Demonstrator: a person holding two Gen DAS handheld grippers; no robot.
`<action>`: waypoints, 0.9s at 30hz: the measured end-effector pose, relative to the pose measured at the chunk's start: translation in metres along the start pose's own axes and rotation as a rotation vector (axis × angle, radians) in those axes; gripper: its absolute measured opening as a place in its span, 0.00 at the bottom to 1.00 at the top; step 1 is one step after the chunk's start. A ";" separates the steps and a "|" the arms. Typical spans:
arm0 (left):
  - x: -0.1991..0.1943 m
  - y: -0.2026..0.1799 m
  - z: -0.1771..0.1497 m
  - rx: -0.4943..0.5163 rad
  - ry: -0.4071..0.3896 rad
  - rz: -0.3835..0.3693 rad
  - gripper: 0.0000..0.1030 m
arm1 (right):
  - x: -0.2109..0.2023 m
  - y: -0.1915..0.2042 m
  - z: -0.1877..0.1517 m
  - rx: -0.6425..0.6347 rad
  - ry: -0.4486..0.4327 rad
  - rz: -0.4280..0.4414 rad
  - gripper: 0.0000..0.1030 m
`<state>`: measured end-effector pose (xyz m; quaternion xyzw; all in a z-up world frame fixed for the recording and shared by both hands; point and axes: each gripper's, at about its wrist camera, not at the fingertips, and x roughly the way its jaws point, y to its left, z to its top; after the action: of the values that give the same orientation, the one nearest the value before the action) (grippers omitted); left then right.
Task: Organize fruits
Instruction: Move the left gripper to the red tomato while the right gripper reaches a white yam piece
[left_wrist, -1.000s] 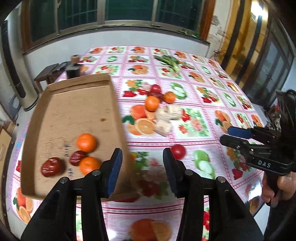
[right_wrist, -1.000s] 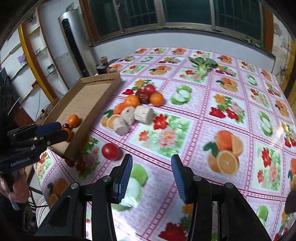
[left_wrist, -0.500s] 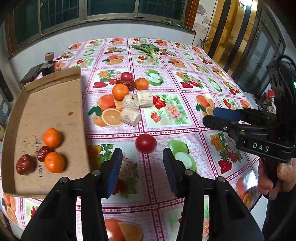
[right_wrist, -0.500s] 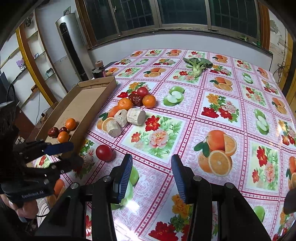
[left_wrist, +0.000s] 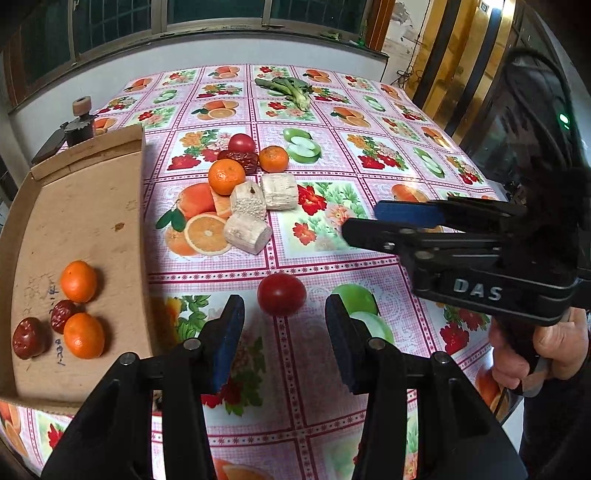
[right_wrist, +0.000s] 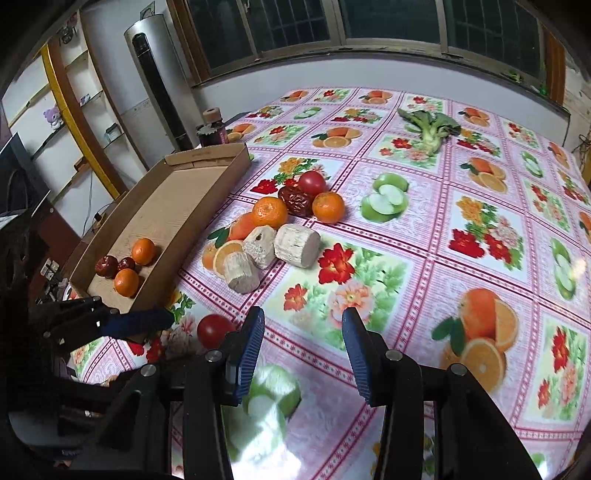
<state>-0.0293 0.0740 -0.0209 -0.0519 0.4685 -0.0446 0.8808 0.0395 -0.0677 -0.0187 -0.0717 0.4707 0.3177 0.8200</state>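
Observation:
A red tomato (left_wrist: 281, 299) lies on the fruit-print tablecloth (left_wrist: 369, 177), just ahead of my open, empty left gripper (left_wrist: 284, 317); it also shows in the right wrist view (right_wrist: 215, 329). A cardboard tray (left_wrist: 74, 206) on the left holds two oranges (left_wrist: 78, 280) and two red dates (left_wrist: 28, 338). Beyond lie two oranges (left_wrist: 226, 176), a date (left_wrist: 242, 159) and another tomato (left_wrist: 242, 142). My right gripper (right_wrist: 303, 332) is open and empty above the cloth; it shows at the right of the left wrist view (left_wrist: 373, 221).
Three pale cut root pieces (left_wrist: 255, 214) lie beside the loose fruit. A green leafy vegetable (left_wrist: 291, 90) lies at the far side. A dark bottle (left_wrist: 79, 123) stands behind the tray. The table's near edge is below the grippers.
My left gripper swung right from over the tray and closed in on the red tomato. My right gripper drew back a little; the left gripper now shows lower in its view.

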 end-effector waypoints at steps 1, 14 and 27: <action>0.002 0.000 0.001 -0.001 0.000 0.002 0.42 | 0.004 -0.001 0.002 -0.001 0.005 0.005 0.44; 0.032 0.001 0.005 0.006 0.041 0.012 0.42 | 0.065 -0.002 0.032 -0.003 0.077 0.056 0.44; 0.034 0.007 0.005 0.008 0.017 0.013 0.30 | 0.072 0.007 0.046 -0.029 0.039 0.012 0.38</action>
<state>-0.0062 0.0765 -0.0465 -0.0449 0.4762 -0.0414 0.8772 0.0946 -0.0107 -0.0509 -0.0867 0.4824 0.3280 0.8076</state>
